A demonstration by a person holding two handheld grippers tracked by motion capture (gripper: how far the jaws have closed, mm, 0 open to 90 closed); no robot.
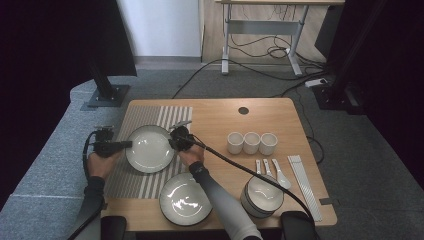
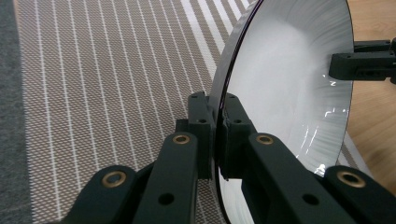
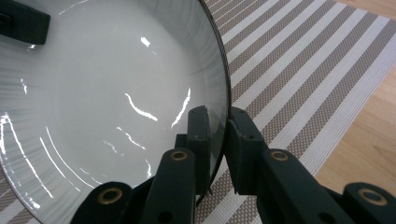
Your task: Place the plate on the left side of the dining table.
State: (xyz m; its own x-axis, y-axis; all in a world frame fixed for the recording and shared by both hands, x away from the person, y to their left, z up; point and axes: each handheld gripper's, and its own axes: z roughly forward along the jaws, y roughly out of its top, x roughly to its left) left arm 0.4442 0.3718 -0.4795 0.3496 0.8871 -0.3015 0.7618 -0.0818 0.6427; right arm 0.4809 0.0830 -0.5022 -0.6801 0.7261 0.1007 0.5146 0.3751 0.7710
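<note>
Held between both tools above the striped placemat (image 1: 150, 180): a white plate (image 1: 149, 148) with a dark rim; left gripper (image 1: 121, 145) pinched tight on its left edge, right gripper (image 1: 175, 141) pinched tight on the opposite, right edge; jaws of each closed down to the thickness of the rim, one inside the dish, one under it. Seen close along the left gripper (image 2: 217, 135): plate (image 2: 289, 84) reaching away toward the far gripper, placemat (image 2: 107, 70) beneath. Same from the right gripper (image 3: 219, 140): plate (image 3: 107, 93) spread out leftward, placemat (image 3: 299, 70) below. Line from grip to grip runs across the table, left to right; so probably a matched descent needed, both hands level, straight down onto the mat. A second plate (image 1: 186, 198) near the table's front edge, just beside the mat.
</note>
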